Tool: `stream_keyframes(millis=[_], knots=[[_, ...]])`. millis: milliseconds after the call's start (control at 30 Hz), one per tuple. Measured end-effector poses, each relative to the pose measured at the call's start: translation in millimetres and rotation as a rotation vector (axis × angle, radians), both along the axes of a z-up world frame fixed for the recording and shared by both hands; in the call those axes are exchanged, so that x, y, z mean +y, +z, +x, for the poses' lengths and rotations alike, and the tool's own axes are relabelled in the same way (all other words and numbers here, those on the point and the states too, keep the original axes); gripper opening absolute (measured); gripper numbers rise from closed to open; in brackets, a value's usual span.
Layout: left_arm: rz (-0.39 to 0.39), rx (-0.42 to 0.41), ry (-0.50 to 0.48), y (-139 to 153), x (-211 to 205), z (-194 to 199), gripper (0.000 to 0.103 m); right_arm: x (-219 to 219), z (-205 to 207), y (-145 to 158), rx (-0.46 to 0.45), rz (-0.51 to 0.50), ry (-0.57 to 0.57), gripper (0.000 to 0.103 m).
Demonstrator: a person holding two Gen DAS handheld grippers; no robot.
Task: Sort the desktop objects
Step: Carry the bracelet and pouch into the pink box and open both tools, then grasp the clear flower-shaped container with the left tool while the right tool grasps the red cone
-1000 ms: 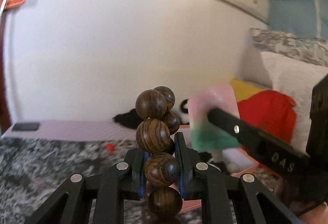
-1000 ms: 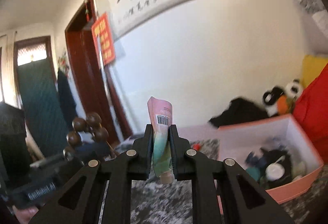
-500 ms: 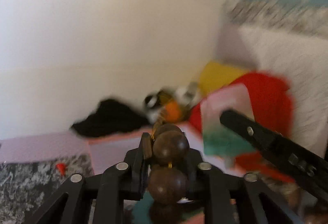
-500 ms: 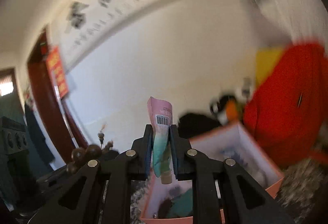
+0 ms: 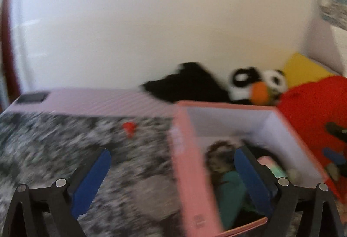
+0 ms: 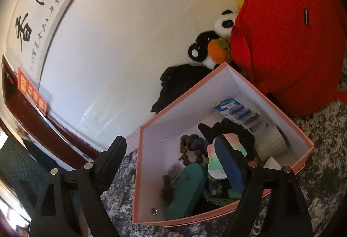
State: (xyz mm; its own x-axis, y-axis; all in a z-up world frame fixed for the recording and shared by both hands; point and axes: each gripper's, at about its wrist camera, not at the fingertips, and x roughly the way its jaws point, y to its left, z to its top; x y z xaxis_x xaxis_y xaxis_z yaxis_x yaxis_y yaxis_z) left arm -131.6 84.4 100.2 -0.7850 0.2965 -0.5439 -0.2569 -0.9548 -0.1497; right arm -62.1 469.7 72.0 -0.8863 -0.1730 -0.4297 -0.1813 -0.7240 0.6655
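Observation:
The pink box [image 6: 184, 94] stands on the marbled table, its left wall [image 5: 186, 161] blurred in the left wrist view. A string of brown wooden beads [image 6: 190, 148] lies inside near the far corner, a brown smear [image 5: 219, 150] in the left view. The pink-and-green tube [image 6: 225, 150] rests in the box against the right finger's blue pad, also seen as a tube [image 5: 267, 162] from the left. My left gripper [image 5: 172, 151] straddles the box wall, jaws opening, nothing pressed between them. My right gripper [image 6: 170, 140] hangs over the box, jaws opening, pads off the tube.
The box also holds a battery pack [image 6: 236, 109], a white tape roll [image 6: 271, 141], a teal case [image 6: 186, 187] and a black glove. A red bag [image 6: 282, 30], a panda plush [image 6: 225, 22] and black cloth [image 6: 177, 83] sit behind it. A lilac mat [image 5: 86, 102] lies at the far left.
Both grippers came down over the pink box and opened. The beads left the left jaws and the tube left the right jaws; both lie in the box.

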Motion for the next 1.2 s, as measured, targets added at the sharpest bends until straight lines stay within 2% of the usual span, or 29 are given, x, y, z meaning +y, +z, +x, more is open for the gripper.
stream_keyframes(millis=[133, 233, 367, 467, 700, 1033, 1133, 1200], knots=[[-0.007, -0.076, 0.005, -36.3, -30.9, 4.6, 0.096, -25.5, -11.3, -3.0, -0.017, 0.003, 0.026, 0.090], [-0.077, -0.117, -0.080, -64.4, -30.9, 7.1, 0.096, -47.2, -16.7, -6.5, -0.031, 0.020, 0.063, 0.090], [-0.195, -0.130, -0.218, -101.1, -17.3, 12.9, 0.096, -76.3, -23.8, -12.3, -0.049, 0.023, 0.116, 0.090], [-0.239, -0.160, -0.291, -126.3, -6.9, 12.9, 0.096, -92.8, -29.5, -14.0, -0.050, 0.022, 0.144, 0.091], [-0.315, -0.215, -0.339, -161.9, 16.7, 2.2, 0.096, -118.6, -36.3, -12.8, -0.034, 0.061, 0.195, 0.092], [-0.301, -0.274, -0.383, -200.4, 54.7, -41.3, 0.096, -106.4, -32.3, -16.8, -0.016, 0.064, 0.160, 0.094], [-0.260, -0.278, -0.371, -206.3, 62.1, -59.5, 0.100, -100.7, -31.3, -18.2, -0.014, 0.061, 0.161, 0.094], [-0.260, -0.273, -0.395, -207.1, 65.1, -67.4, 0.103, -97.9, -31.0, -17.9, -0.012, 0.074, 0.161, 0.094]])
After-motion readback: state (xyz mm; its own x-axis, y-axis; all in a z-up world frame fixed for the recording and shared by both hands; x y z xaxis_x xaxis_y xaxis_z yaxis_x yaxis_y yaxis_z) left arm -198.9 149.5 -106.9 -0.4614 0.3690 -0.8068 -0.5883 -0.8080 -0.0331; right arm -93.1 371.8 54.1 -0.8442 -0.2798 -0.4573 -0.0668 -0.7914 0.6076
